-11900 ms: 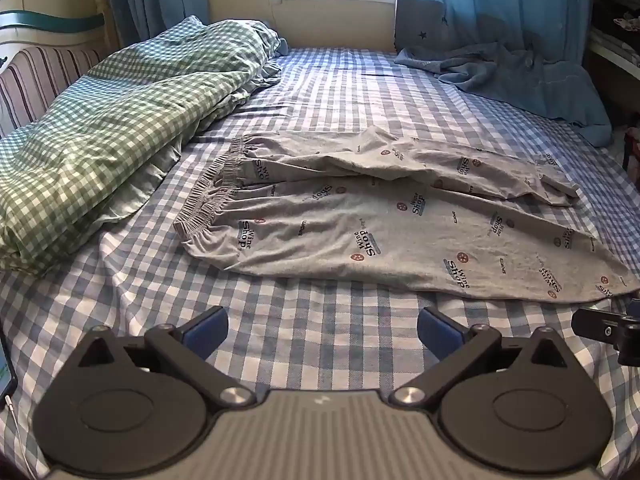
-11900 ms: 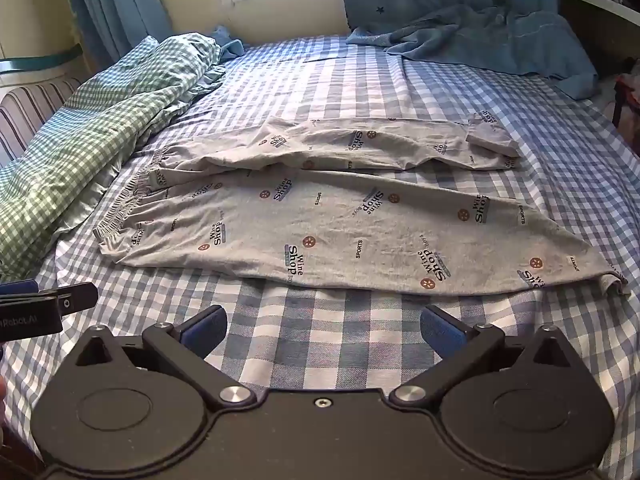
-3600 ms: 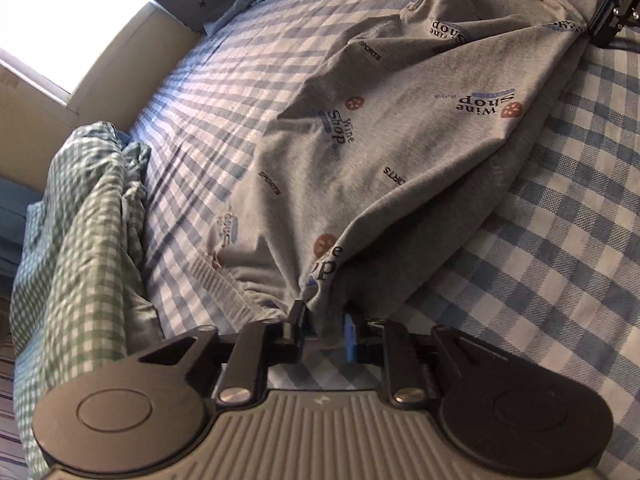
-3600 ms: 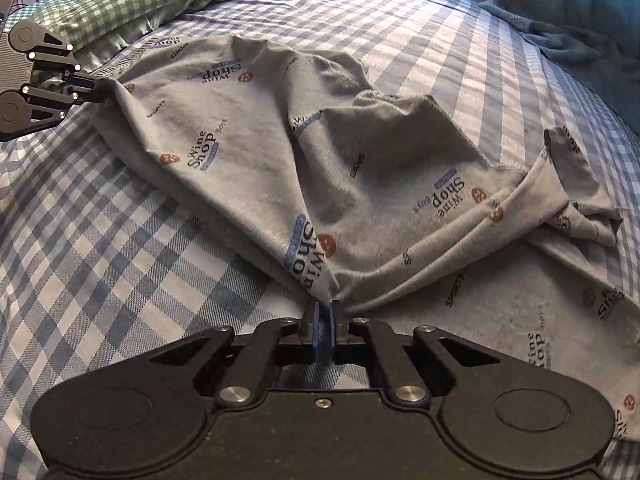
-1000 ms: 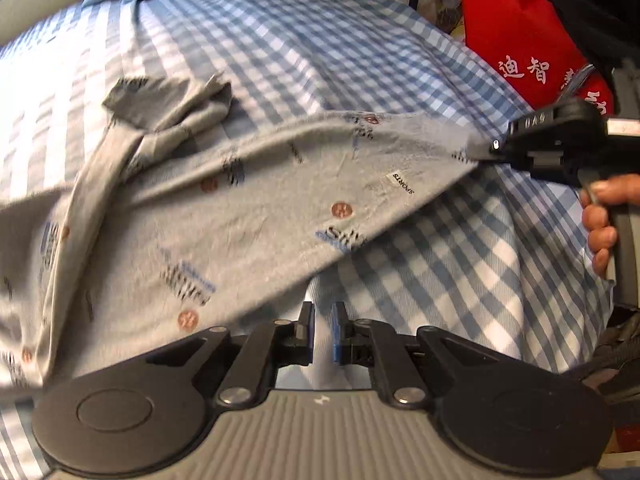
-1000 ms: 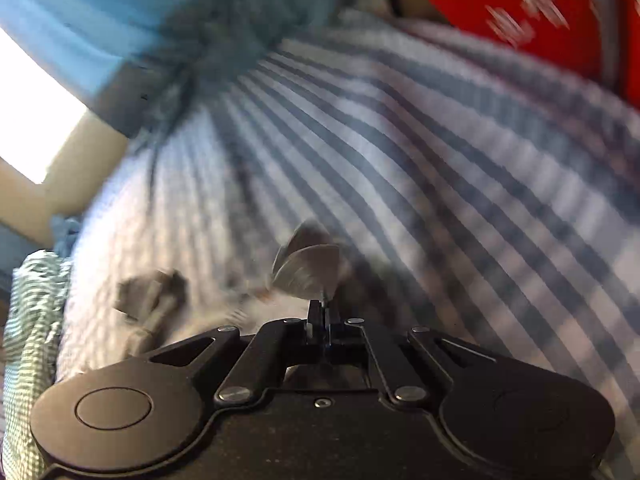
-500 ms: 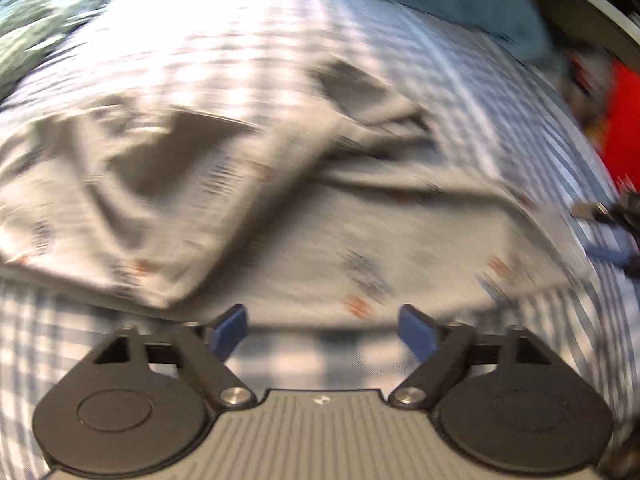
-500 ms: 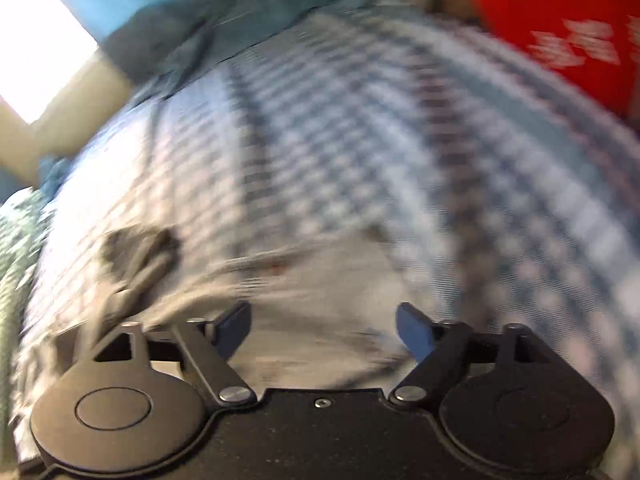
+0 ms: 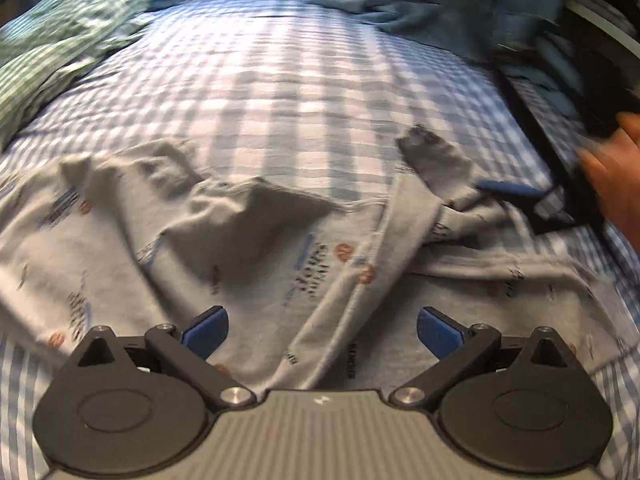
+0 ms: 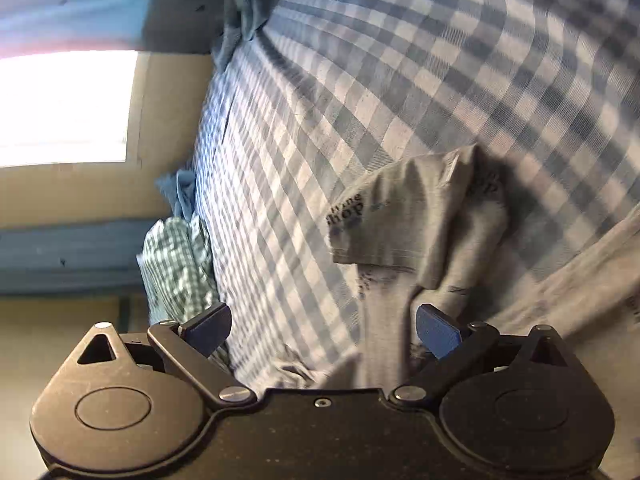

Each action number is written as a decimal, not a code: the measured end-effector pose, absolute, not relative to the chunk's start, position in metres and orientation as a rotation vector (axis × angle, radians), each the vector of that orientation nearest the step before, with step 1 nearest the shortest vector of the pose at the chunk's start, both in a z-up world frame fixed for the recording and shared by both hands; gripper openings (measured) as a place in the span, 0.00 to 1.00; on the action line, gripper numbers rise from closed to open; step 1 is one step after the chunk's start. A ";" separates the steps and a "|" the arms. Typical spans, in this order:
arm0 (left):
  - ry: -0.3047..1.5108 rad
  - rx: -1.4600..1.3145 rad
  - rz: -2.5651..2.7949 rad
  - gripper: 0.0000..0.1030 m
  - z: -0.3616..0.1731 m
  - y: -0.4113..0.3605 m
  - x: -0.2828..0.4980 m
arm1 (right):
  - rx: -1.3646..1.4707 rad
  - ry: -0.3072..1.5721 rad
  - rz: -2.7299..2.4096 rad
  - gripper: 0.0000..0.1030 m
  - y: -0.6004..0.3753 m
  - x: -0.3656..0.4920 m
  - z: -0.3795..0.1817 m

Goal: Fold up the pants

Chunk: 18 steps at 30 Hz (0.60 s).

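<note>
The grey printed pants [image 9: 280, 264] lie rumpled across the blue checked bed, one leg laid over the other. My left gripper [image 9: 320, 330] is open and empty, hovering just over the near edge of the pants. A crumpled leg cuff [image 9: 434, 156] lies at the right. My right gripper shows in the left wrist view [image 9: 508, 192] at that cuff, held by a hand [image 9: 616, 176]. In the right wrist view, rolled sideways, my right gripper [image 10: 322, 330] is open and empty with the folded cuff [image 10: 408, 216] just ahead of its fingers.
A green checked duvet [image 9: 60, 36] is bunched at the far left of the bed. A blue curtain and blue cloth [image 9: 420, 12] lie at the far right by the wall. The bed's right edge [image 9: 560, 128] drops off near dark clutter.
Both grippers have let go of the pants and opened. The pants now lie on the bed. The right gripper has rolled sideways and moved to the crumpled cuff.
</note>
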<state>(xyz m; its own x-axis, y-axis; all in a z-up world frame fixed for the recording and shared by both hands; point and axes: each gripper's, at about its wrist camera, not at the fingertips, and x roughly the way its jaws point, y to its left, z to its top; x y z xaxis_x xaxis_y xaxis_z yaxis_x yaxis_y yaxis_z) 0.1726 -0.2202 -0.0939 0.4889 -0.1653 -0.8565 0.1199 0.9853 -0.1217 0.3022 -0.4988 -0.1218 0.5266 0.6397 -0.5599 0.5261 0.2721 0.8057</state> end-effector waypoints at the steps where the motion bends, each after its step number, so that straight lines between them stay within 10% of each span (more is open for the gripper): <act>1: 1.029 -0.034 -0.195 0.94 -0.094 -0.222 0.172 | 1.436 1.105 0.075 0.92 -0.494 0.309 -0.126; 15: 1.045 -0.031 -0.345 0.26 -0.107 -0.230 0.174 | 1.702 1.134 -0.330 0.53 -0.454 0.337 -0.178; 18: 1.057 -0.040 -0.349 0.20 -0.106 -0.231 0.172 | 1.735 1.108 -0.413 0.25 -0.454 0.332 -0.181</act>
